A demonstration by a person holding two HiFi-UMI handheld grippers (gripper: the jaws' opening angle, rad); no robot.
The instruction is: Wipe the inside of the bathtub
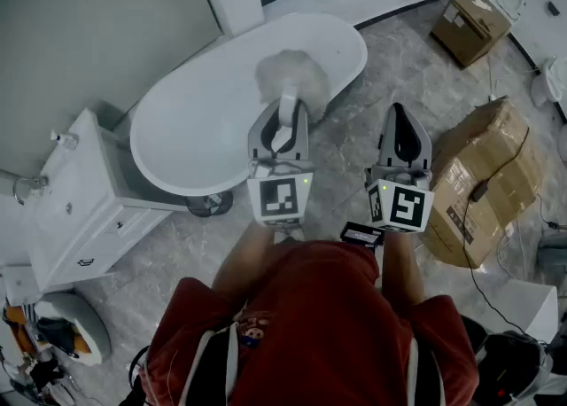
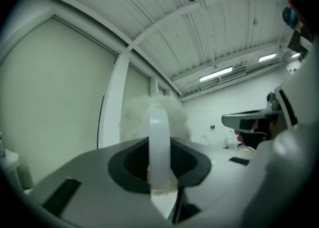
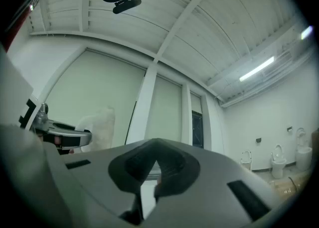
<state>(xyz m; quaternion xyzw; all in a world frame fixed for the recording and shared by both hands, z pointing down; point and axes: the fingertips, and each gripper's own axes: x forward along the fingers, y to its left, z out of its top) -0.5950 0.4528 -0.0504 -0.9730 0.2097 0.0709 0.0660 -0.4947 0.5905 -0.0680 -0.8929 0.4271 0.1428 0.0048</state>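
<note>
Judging by its fluff, the duster (image 1: 292,76) was reckoned light, clamped at its stiff handle (image 2: 159,142) by the left hand-held gripper (image 1: 283,128); right hand-held gripper (image 1: 404,134) closed empty.

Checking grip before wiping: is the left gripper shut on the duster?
Shut: the left gripper clamps the duster by its white handle.

The bathtub (image 1: 199,125) looks smooth, glossy white. The duster head (image 1: 292,76) is fluffy, perhaps microfibre, on a translucent plastic handle (image 2: 159,142). The boxes (image 1: 483,169) are matt cardboard.
</note>
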